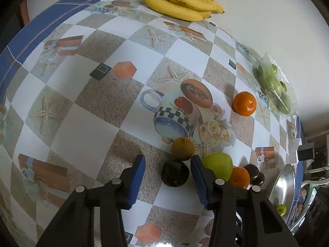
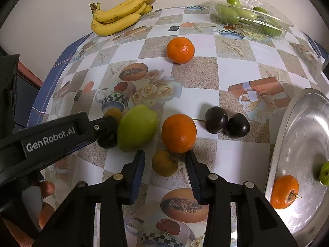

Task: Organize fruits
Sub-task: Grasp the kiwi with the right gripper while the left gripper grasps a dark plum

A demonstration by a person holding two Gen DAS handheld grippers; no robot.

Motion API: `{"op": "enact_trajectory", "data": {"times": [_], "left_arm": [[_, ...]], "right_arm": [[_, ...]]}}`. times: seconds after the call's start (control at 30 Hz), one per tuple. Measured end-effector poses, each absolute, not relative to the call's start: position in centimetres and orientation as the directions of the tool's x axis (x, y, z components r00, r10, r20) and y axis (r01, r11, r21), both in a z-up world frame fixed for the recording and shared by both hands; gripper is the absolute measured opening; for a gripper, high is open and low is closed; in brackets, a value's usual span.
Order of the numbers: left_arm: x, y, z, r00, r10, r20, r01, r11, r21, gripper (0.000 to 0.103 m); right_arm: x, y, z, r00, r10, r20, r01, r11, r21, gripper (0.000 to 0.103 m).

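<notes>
The left gripper (image 1: 167, 167) is spreading wide around a dark plum (image 1: 174, 173) on the surface (image 1: 82, 123), beside a green apple (image 1: 219, 165). The right gripper (image 2: 165, 167) is gaping wide around a brownish fruit (image 2: 164, 163), an orange (image 2: 178, 132) just beyond, a metal tray (image 2: 298, 144) off right.

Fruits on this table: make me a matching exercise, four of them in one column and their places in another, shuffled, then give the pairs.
Things:
1. bananas
2. dark plum
3. brownish fruit
4. green fruits

Places:
A. in the clear plastic box
B. between the fingers of the open left claw
C. at the far table edge, by the wall
D. between the fingers of the open right claw

Pairs: 1-C, 2-B, 3-D, 4-A
</notes>
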State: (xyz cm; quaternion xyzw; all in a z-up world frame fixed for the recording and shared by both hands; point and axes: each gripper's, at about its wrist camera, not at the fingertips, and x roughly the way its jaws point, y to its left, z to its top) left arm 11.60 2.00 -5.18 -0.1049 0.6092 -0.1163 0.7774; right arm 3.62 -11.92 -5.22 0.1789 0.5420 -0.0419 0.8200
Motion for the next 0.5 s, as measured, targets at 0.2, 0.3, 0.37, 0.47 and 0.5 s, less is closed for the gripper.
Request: {"op": "enact_trajectory", "data": {"times": [0.2,0.3,0.37,0.47,0.5], "left_arm": [[11.60,2.02,-5.29,0.220,-0.333,-0.917,0.044,0.942,-0.331,0.040],[11.52,1.93,-5.26,0.217,-0.333,-0.918,0.048,0.943,-0.331,0.036],[11.51,1.82,-5.27,0.213,-0.339,-0.917,0.049,0.941,-0.336,0.034],[11.47,1.59,-5.29,0.208,-0.339,-0.918,0.052,0.941,-0.336,0.032],[11.46,1.59,-5.29,0.206,-0.339,-0.918,0.051,0.940,-0.336,0.031]], "right_arm": [[3.53,-12.06,-5.31,0.406,0.153,-0.901,0.266,0.923,0.276,0.026],[3.45,-12.11,-5.30,0.405,0.158,-0.901,0.269,0.921,0.282,0.026],[3.40,-12.11,-5.30,0.402,0.158,-0.902,0.270,0.921,0.281,0.026],[3.32,-12.05,-5.27,0.399,0.160,-0.903,0.271,0.920,0.282,0.026],[3.30,-12.04,-5.26,0.398,0.162,-0.903,0.270,0.920,0.284,0.026]]}}
